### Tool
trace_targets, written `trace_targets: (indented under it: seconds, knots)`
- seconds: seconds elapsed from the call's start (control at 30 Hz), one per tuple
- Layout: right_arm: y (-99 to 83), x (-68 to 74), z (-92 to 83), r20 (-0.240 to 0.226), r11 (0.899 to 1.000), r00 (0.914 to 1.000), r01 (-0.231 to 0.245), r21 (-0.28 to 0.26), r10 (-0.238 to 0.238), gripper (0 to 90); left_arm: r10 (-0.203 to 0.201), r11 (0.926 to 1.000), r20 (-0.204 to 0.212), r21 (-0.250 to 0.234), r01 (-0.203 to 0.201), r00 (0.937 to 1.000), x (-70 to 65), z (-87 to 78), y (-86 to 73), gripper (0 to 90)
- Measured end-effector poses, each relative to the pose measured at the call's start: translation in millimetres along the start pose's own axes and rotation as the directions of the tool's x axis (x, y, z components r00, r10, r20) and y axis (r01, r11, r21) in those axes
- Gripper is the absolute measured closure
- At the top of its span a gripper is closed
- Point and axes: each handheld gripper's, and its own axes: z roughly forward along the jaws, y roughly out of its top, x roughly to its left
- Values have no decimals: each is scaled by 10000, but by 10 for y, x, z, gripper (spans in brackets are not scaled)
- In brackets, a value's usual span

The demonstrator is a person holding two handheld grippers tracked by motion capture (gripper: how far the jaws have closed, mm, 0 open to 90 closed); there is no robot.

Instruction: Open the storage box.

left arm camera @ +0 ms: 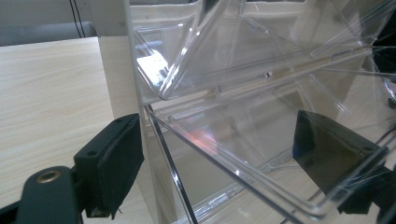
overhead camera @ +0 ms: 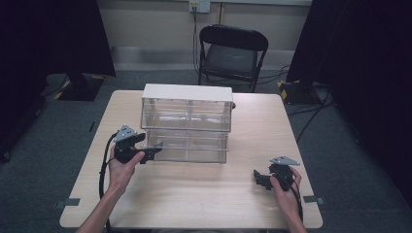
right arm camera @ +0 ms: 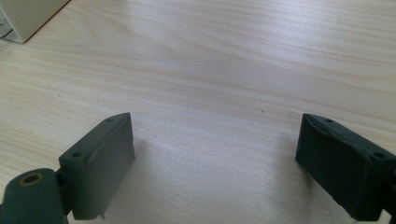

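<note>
The left hand-held gripper (overhead camera: 154,152) has its jaws standing wide astride the left front corner of the clear drawer unit (overhead camera: 187,127), while the right hand-held gripper (overhead camera: 259,177) rests wide open, empty, on the tabletop (overhead camera: 204,194).

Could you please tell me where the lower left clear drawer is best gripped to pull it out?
Grip the lower left drawer by the top rim of its front wall, coming from the table's near side. It seems slightly drawn out and open-topped, so one jaw fits inside and one outside. The left gripper is nearest.
</note>
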Motion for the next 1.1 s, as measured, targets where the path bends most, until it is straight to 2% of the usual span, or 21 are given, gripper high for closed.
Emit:
trace_targets:
  seconds: [0.1,0.27,0.47,0.57,0.7,0.77,0.93,1.07,1.1]
  knots:
    - [0,0,0,-1,10000,10000,3,-1,-3,107,-99,9999,60,-85,100,9999,-10,8,6,163]
    - [0,0,0,2,10000,10000,2,0,-2,107,1,10000,65,5,-2,10000,-5,21,14,162]
    - [0,-1,1,0,10000,10000,8,-2,-8,107,-138,9998,65,-153,139,9999,-18,27,19,161]
    - [0,-1,1,-2,10000,10000,7,-1,-7,107,10,10000,45,-84,-10,10000,-13,21,29,165]
    - [0,0,0,-2,10000,10000,0,1,0,107,-200,9996,172,-177,203,9997,-11,26,44,172]
    - [0,0,0,1,10000,10000,1,-1,-1,107,-15,10000,128,-52,15,9999,-8,24,56,166]
    - [0,-1,0,-1,10000,10000,8,-1,-8,107,-46,9999,120,-128,47,9999,-36,30,84,168]
    - [0,0,0,-2,10000,10000,7,-2,-7,107,177,9998,92,-67,-176,9998,-32,22,105,159]
    - [0,0,0,2,10000,10000,4,-2,-4,107,105,9999,98,-135,-103,9999,-39,24,108,159]
